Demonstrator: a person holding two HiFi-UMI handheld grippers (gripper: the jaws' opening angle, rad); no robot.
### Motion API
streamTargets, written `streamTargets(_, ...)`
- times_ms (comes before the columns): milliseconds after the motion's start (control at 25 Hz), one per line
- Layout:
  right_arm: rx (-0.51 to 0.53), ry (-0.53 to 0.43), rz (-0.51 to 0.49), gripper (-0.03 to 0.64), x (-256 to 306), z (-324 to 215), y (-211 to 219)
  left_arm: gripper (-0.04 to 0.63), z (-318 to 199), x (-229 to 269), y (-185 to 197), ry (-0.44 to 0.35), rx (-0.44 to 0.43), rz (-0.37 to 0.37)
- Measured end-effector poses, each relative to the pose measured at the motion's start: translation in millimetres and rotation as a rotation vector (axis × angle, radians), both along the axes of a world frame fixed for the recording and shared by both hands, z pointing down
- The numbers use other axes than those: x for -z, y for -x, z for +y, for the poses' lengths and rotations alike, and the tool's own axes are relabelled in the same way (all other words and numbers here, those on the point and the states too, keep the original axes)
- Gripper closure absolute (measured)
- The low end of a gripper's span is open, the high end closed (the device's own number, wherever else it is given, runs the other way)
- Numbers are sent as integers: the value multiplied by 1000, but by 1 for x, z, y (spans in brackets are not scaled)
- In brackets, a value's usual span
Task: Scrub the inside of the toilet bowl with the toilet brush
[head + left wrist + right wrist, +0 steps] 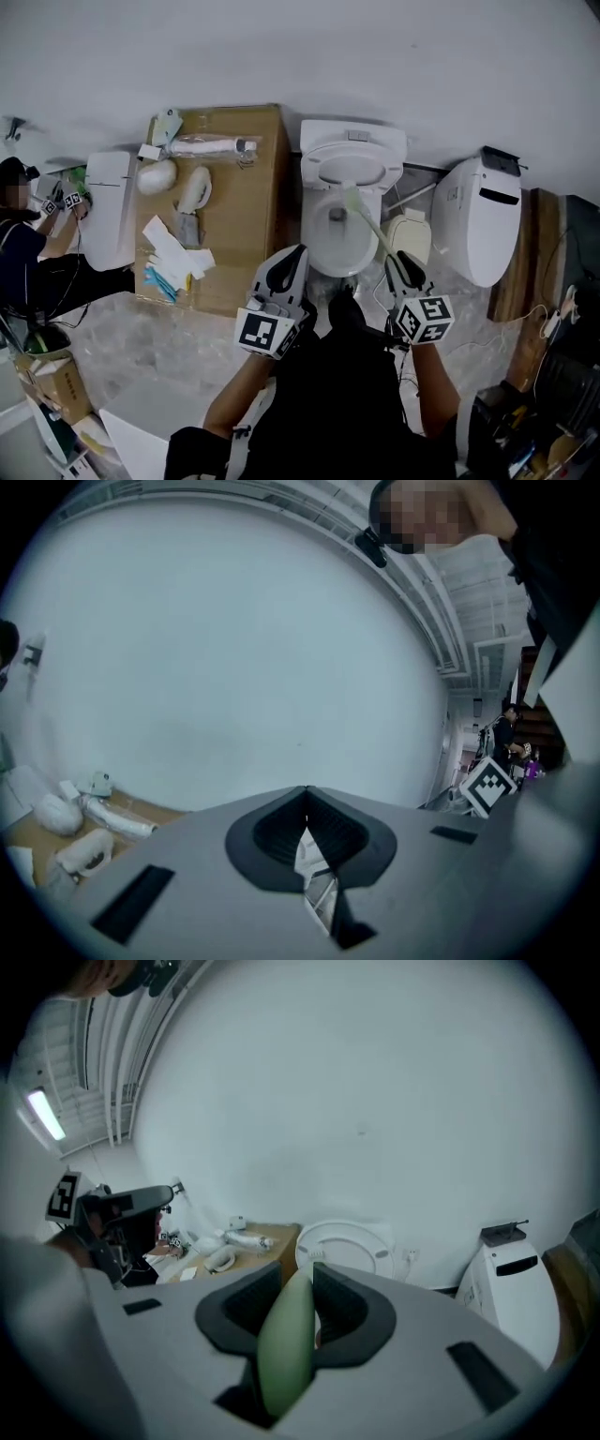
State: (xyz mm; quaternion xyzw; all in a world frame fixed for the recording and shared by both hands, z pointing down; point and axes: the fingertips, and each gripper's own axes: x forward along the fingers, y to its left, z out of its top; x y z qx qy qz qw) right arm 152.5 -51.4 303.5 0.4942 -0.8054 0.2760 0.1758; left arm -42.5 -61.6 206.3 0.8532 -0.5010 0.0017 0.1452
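The right tool [398, 264] clenched the toilet brush [367, 220] at its handle end; it was likely light, stiff and slick. The left tool [292, 258] hung closed and empty.

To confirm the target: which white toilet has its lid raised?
The middle white ceramic toilet, where the green-handled toilet brush reaches in; the right toilet has its lid closed.

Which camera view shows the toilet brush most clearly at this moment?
The head view: the whole toilet brush shows, running from the right gripper to the toilet bowl. The right gripper view shows only its green handle, clamped between the jaws. The left gripper view shows none of it.
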Motion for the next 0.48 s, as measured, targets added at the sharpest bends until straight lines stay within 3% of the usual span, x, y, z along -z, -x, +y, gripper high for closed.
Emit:
streamTargets(240, -9, -95, -24, 500, 54, 19, -5, 586, 8, 46, -4, -49, 21, 41)
streamTargets(480, -18, -90, -21, 502, 52, 30, -10, 588, 13, 55, -13, -77, 9, 30)
